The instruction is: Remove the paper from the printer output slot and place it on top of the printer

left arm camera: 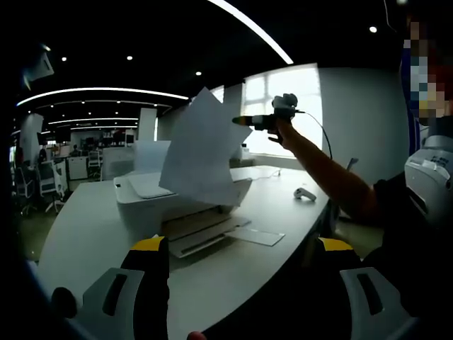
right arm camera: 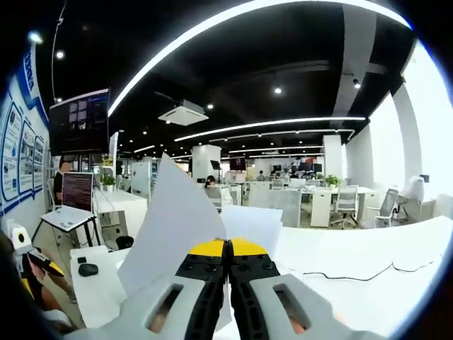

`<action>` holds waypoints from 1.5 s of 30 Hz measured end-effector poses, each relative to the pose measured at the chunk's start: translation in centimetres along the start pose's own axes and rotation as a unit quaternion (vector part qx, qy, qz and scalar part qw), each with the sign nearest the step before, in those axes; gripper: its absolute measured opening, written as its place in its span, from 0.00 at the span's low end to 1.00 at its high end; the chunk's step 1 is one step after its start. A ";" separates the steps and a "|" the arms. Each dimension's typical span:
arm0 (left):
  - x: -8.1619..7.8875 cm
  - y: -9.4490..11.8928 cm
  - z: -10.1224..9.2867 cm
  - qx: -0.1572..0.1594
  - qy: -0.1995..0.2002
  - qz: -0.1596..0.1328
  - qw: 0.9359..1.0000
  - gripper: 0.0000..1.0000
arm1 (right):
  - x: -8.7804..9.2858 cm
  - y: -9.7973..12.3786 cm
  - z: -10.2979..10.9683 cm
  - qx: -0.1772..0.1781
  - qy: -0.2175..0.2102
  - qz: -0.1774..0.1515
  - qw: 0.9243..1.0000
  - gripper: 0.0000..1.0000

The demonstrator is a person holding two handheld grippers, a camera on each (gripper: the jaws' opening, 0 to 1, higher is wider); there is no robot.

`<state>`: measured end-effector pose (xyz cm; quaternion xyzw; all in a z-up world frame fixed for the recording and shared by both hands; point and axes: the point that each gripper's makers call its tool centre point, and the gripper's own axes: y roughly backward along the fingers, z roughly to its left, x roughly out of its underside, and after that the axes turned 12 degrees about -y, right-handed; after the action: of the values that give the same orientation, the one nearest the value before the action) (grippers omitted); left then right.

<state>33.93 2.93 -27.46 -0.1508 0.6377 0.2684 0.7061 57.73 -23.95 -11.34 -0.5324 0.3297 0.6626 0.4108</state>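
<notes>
An open-plan office under a dark ceiling (right arm camera: 283, 49) with curved light strips (right arm camera: 212, 28), a bright window (left arm camera: 283, 106), white desks (right arm camera: 333, 202) and office chairs (right arm camera: 347, 205).

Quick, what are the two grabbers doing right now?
Left gripper: open, holding nothing.
Right gripper: shut on the paper, lifted above the printer.
</notes>
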 end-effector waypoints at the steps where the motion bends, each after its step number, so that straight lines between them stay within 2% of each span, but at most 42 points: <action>1: 0.0 0.0 0.0 0.000 0.000 0.000 1.000 0.87 | 0.0 0.0 -0.1 0.001 -0.002 -0.001 1.000 0.00; 15: 0.1 0.2 0.2 -0.002 -0.002 0.002 1.000 0.87 | 1.1 -1.1 -2.4 0.009 -0.049 -0.002 0.999 0.00; 23: 0.2 0.1 0.3 -0.001 -0.001 0.002 1.000 0.87 | 1.5 -1.4 -2.5 0.010 -0.050 0.001 0.999 0.00; 29: 0.1 0.2 0.5 -0.003 -0.001 0.001 1.000 0.87 | 1.6 -1.6 -3.4 0.018 -0.059 0.002 0.998 0.00; 45: 0.2 0.2 0.4 0.000 -0.005 0.002 1.000 0.87 | 1.8 -1.6 -4.4 0.028 -0.075 -0.001 0.997 0.00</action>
<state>34.14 3.31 -27.56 -0.1487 0.6343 0.2705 0.7088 60.90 -26.70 -14.06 -0.4692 0.3161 0.6910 0.4499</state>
